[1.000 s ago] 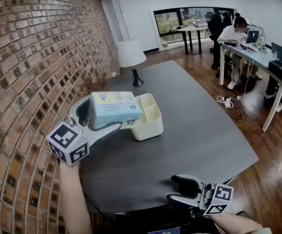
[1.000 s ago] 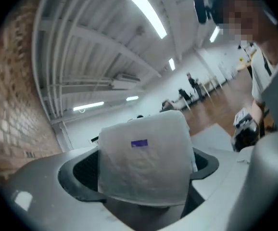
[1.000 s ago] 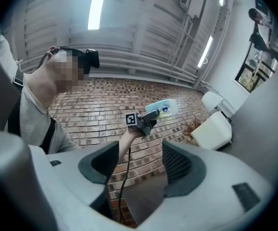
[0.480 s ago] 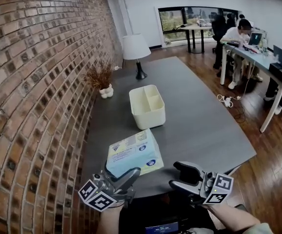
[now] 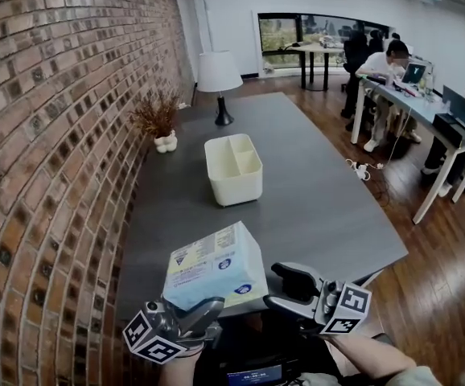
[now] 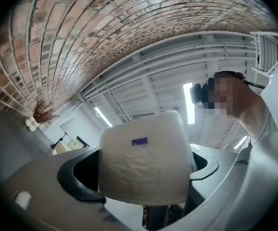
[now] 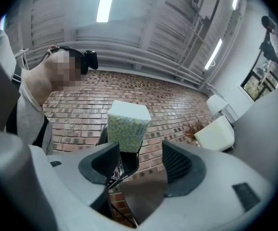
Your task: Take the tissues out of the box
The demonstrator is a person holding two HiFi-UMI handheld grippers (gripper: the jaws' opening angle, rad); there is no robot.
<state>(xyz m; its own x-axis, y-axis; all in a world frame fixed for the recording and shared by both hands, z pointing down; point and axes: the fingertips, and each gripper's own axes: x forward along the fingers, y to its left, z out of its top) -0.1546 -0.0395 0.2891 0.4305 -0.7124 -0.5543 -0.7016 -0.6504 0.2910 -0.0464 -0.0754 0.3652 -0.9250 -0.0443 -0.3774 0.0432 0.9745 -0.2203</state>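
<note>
The tissue pack point(image 5: 214, 267), pale blue and yellow, is held above the table's near edge with my left gripper point(image 5: 203, 307) shut on it. In the left gripper view the pack's white end point(image 6: 143, 163) fills the gap between the jaws. The cream divided box point(image 5: 233, 167) stands in the middle of the grey table point(image 5: 321, 207), and what shows of its compartments is bare. To the right of the pack my right gripper point(image 5: 281, 285) is open and holds nothing. From the right gripper point(image 7: 139, 162) view the pack point(image 7: 126, 123) shows upright beyond the jaws, with the box point(image 7: 216, 133) at right.
A brick wall point(image 5: 47, 135) runs along the table's left side. At the far end stand a white lamp point(image 5: 219, 75) and a dried plant in a small white pot point(image 5: 161, 123). People sit at desks point(image 5: 413, 99) at the right, beyond a wood floor.
My left gripper has carried the tissue pack from just beside the box down to the table's near edge. The right gripper has stayed open in about the same place.
</note>
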